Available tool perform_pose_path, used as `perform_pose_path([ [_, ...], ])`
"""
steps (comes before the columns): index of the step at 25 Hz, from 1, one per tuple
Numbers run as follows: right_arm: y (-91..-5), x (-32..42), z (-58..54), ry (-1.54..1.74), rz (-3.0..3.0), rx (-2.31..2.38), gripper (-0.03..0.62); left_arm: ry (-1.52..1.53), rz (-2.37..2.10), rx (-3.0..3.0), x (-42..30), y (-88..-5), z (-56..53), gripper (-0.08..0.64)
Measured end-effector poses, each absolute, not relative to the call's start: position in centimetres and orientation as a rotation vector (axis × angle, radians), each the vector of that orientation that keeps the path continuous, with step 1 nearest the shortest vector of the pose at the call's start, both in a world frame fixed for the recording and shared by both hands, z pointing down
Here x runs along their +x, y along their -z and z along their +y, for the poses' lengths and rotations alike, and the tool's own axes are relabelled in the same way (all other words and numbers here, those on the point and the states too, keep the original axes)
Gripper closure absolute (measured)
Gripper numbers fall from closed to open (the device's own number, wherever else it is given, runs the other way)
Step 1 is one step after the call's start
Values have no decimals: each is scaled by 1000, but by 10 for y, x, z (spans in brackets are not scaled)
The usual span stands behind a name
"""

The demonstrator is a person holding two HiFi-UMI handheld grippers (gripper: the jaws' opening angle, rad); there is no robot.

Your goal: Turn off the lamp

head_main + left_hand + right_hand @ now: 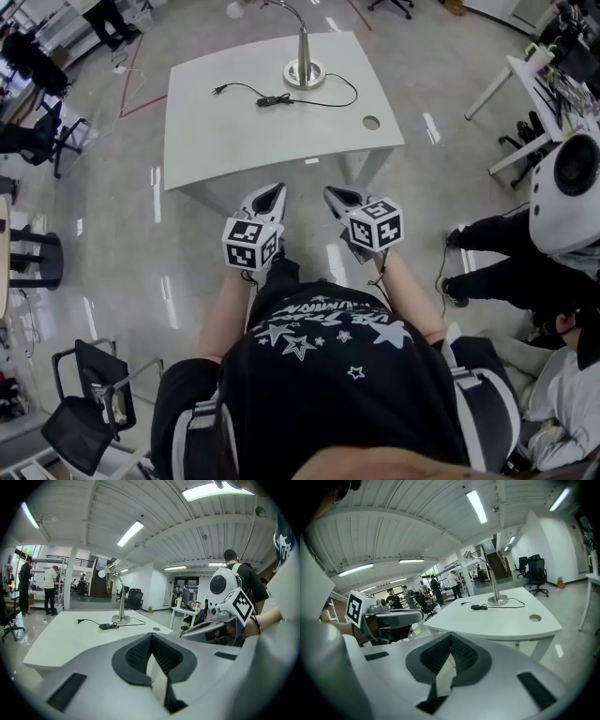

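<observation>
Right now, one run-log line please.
left claw: shut, empty | right claw: shut, empty | lamp: upright on table, untouched | inline switch: beside base, untouched

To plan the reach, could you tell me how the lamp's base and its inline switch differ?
The lamp's base is a round, silvery disc carrying an upright stem; the inline switch is a small black block lying flat. The base sits near the far edge of the white table; the switch lies nearer the person. Both rest on it, joined by the black cord.
</observation>
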State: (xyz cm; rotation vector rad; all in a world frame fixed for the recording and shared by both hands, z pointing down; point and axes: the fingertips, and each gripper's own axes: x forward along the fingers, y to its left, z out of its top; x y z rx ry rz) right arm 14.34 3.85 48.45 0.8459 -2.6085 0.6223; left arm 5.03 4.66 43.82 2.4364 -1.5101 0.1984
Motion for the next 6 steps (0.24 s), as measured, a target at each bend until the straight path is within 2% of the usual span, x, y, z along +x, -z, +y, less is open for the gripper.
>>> perform_pose_path([
  [6, -488, 156, 56, -615, -2634, 825, 588, -186, -1527, 2439, 63, -443, 65, 549],
])
